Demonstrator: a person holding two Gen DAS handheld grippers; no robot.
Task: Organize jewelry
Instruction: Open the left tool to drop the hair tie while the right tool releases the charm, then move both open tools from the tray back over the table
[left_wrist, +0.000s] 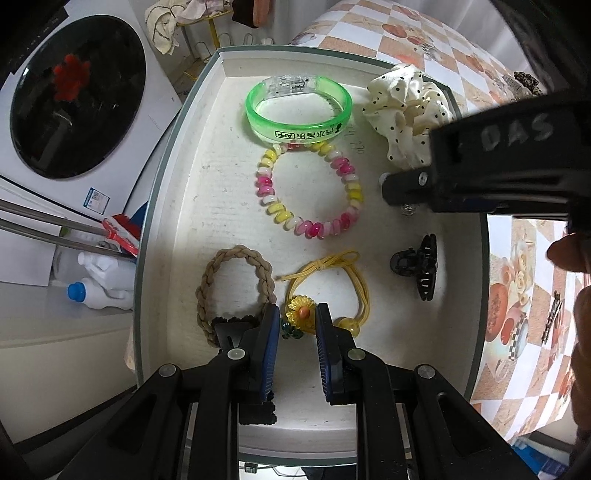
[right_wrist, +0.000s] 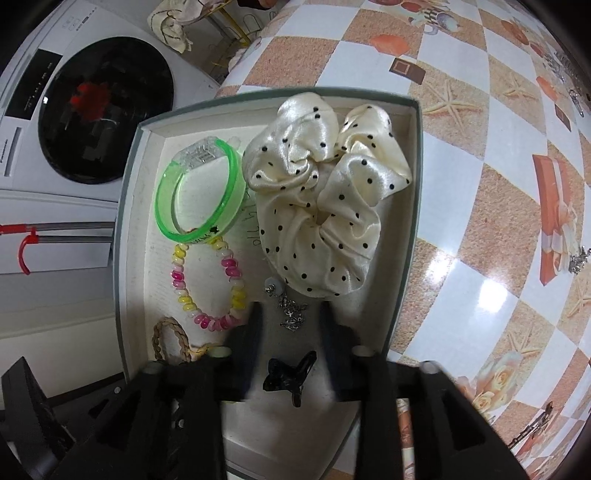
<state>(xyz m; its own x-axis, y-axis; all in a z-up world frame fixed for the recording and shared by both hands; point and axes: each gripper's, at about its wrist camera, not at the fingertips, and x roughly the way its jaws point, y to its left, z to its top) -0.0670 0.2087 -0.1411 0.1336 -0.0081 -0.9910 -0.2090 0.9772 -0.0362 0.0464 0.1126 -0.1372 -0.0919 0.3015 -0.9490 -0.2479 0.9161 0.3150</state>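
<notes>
Left hand-held gripper (left_wrist: 297, 325) spread open, empty, over shallow white tray (left_wrist: 221, 192); yellow cord tie with orange flower charm (left_wrist: 300, 309) between its fingers, braided tan band (left_wrist: 221, 291) just left. Right hand-held gripper (right_wrist: 290, 325) open too, small silver chain earring (right_wrist: 290, 308) between tips, black claw clip (right_wrist: 291, 373) underneath, cream polka-dot satin scrunchie (right_wrist: 325, 199) ahead. Tray sits on checkered counter (right_wrist: 480, 221).

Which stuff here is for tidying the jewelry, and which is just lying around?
For the job: box, green bangle, coil bracelet, dotted scrunchie, braided band, yellow flower tie, black claw clip, silver charm.

Lying around: washing machine, white bottle, rag.
</notes>
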